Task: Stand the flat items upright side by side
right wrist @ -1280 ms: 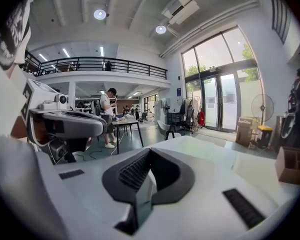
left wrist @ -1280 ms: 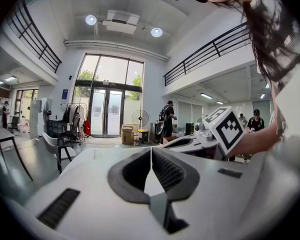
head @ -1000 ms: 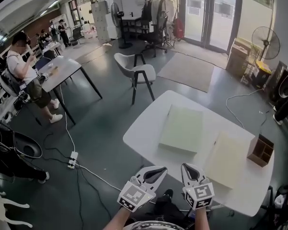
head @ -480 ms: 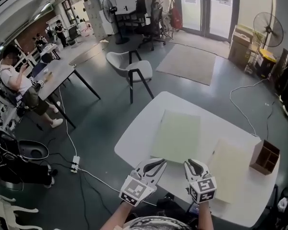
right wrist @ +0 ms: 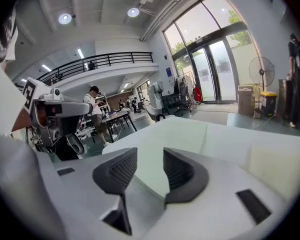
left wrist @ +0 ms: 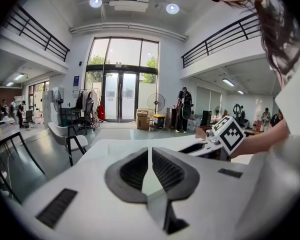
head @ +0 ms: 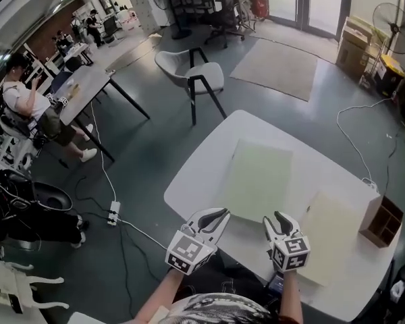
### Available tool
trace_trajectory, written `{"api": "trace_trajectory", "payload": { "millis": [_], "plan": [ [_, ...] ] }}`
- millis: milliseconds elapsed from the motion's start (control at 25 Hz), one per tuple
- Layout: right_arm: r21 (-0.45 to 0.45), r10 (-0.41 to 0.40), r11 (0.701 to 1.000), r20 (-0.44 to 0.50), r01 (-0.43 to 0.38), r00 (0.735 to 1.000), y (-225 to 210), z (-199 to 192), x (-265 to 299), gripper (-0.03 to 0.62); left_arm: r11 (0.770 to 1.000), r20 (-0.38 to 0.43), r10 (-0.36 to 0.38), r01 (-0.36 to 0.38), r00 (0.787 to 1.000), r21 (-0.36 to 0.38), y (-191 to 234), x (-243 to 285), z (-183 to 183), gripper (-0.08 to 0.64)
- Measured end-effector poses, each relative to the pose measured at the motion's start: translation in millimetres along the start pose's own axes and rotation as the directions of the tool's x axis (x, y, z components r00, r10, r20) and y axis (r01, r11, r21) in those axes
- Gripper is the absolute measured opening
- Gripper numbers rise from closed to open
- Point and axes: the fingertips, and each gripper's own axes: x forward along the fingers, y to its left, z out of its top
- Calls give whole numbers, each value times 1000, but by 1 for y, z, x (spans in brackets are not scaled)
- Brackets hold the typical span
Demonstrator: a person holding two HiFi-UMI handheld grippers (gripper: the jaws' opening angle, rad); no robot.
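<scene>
Pale green flat board (head: 260, 177) and cream flat board (head: 332, 223) lie untouched; left gripper (head: 221, 212) closed and empty, right gripper's (head: 281, 216) empty jaws opening.

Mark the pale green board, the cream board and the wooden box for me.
pale green board (head: 256, 177), head view, middle of its top face.
cream board (head: 331, 225), head view, middle of its top face.
wooden box (head: 381, 221), head view, its open top.
</scene>
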Motion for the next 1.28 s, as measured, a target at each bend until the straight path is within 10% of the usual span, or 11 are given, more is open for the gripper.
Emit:
{"api": "trace_trajectory", "payload": {
  "millis": [200, 520, 1280],
  "plan": [
    [131, -27, 991, -31, 31, 999, -26, -17, 25, 305, 998, -98, -52, 50, 994, -27, 17, 18, -31, 118],
    [330, -88, 936, -109, 120, 990, -70, -43, 66, 385, 974, -239, -208, 177, 949, -144, 51, 63, -88, 312],
    [493, -100, 850, -197, 187, 975, -79, -74, 82, 420, 830, -292, -494, 345, 819, -438, 96, 127, -164, 362]
  ]
}}
